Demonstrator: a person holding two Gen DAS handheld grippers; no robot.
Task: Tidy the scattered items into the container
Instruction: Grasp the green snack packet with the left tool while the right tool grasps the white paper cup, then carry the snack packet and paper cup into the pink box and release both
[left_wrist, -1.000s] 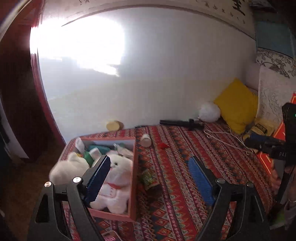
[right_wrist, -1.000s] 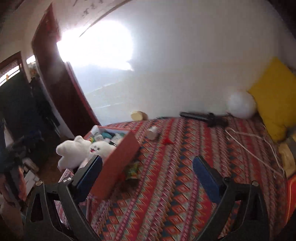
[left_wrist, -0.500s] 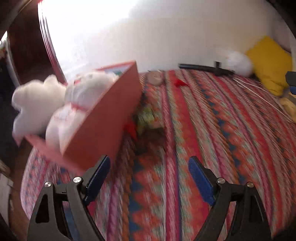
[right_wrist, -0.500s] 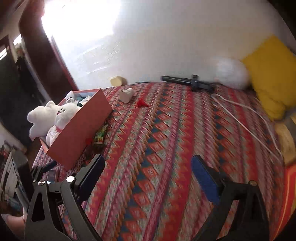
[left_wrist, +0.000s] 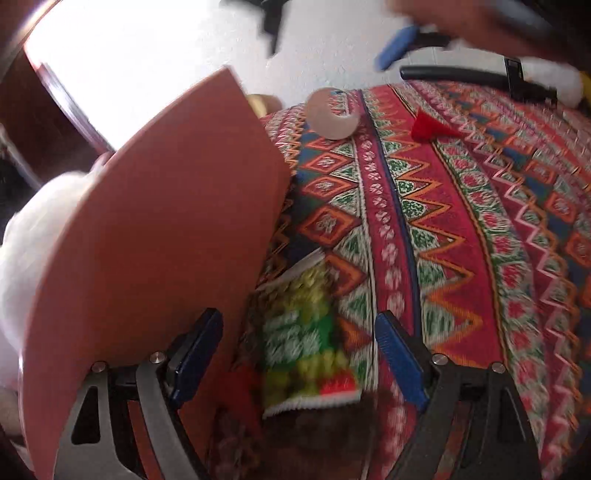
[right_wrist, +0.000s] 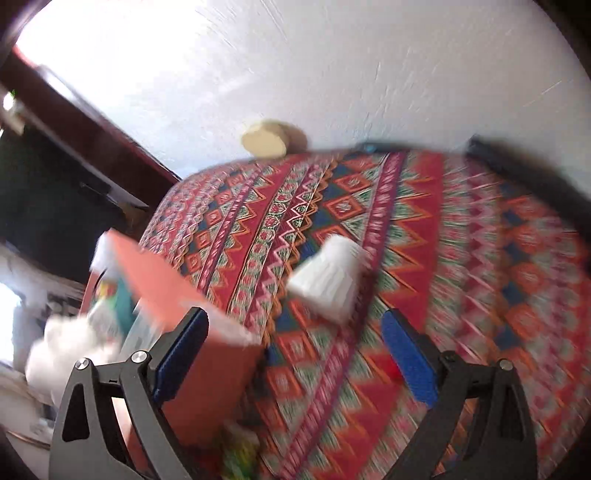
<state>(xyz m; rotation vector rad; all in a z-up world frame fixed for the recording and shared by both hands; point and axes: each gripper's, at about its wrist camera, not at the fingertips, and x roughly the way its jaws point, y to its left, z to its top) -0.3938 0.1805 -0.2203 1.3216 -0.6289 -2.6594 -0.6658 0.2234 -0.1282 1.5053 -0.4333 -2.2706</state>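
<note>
Blue-padded fingers of the left gripper stand spread wide and grasp nothing, angled down over a green and yellow snack packet that lies between them on a red patterned bedspread. That packet sits just beside the outer wall of the orange container, which fills the left side of the left wrist view; a white plush toy bulges over the container's far edge. Farther up the bedspread lie a small white cup on its side and, near it, a small red scrap. At the top of that view the other gripper's blue pad shows, blurred.

Over on the right wrist view, the right gripper is likewise released, its blue pads well apart with nothing clamped. The white cup lies on the bedspread beyond the gap between them, blurred. The container sits at lower left with the plush toy and other blurred items inside, and the packet shows at its near corner. A round tan object rests at the far edge against a white wall.
</note>
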